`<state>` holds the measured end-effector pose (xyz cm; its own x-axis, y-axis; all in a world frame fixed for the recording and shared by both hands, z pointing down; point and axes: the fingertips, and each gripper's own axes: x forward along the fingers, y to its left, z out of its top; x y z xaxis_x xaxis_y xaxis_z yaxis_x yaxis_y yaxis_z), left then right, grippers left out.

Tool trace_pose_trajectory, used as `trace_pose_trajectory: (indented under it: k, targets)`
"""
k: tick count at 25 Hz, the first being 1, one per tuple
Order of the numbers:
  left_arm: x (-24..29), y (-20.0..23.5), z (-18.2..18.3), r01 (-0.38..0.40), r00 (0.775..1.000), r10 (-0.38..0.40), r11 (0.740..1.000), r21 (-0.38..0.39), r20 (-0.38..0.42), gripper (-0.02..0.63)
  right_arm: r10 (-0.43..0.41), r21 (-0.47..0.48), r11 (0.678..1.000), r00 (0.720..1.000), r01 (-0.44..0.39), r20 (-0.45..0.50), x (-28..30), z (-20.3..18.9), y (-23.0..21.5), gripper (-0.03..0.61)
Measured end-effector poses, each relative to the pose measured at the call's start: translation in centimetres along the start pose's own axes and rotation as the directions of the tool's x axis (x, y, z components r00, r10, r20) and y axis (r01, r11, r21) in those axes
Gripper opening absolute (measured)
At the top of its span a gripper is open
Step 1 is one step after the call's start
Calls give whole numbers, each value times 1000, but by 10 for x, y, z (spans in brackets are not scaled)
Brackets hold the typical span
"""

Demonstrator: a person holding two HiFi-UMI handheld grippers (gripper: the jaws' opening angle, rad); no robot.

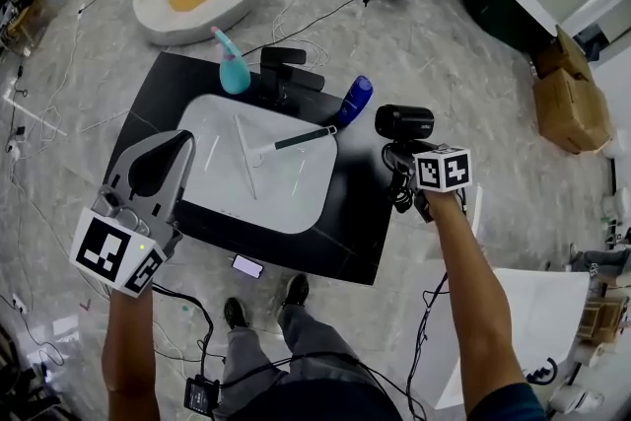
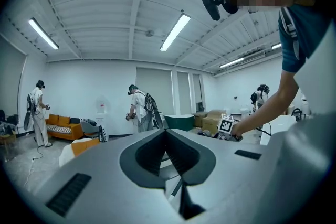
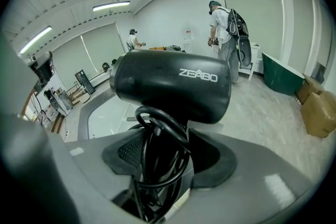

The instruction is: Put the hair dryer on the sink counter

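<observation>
The black bench (image 1: 360, 222) carries a white sink (image 1: 286, 197). At its right edge (not yet set down), your right gripper (image 1: 399, 158) clamps the hair dryer (image 1: 404, 122) by its cord-wrapped handle. Your left gripper (image 1: 182, 141) is closed and empty.

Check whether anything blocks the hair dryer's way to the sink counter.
Nothing visible does. The hair dryer, clamped in the right gripper, hangs by the sink counter, near its bare right strip. The blue bottle stands beside, not beneath.

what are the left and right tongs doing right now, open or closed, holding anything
left tongs: closed, nothing between them
right tongs: closed on the hair dryer, gripped by its handle
</observation>
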<state>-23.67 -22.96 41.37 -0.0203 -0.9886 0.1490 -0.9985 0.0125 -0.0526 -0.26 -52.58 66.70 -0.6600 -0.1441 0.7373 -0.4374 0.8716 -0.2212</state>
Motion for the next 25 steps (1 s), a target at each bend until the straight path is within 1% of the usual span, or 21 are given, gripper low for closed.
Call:
trace_pose_trajectory:
  k: [3, 6, 9, 18, 25]
  targets:
    - [2, 1, -7, -5, 1000, 5, 1000, -9, -5, 6, 6, 9, 1000, 999, -6, -31, 12, -9, -3, 253]
    - [4, 2, -13, -11, 1000, 11, 1000, -18, -10, 6, -18, 3, 1000, 997, 18, -72, 21, -18, -11, 253]
    - [7, 2, -20, -15, 1000, 15, 1000, -27, -16, 6, -21, -2, 1000, 994, 21, -107, 31, -26, -16, 253]
    - [14, 2, -38, -18, 999, 17, 999, -50, -33, 6, -19, -2, 1000, 977, 19, -215, 57, -49, -23, 253]
    - [18, 5, -49, -24, 999, 21, 998, -62, -46, 6, -28, -3, 1000, 967, 28, -253, 73, -61, -28, 253]
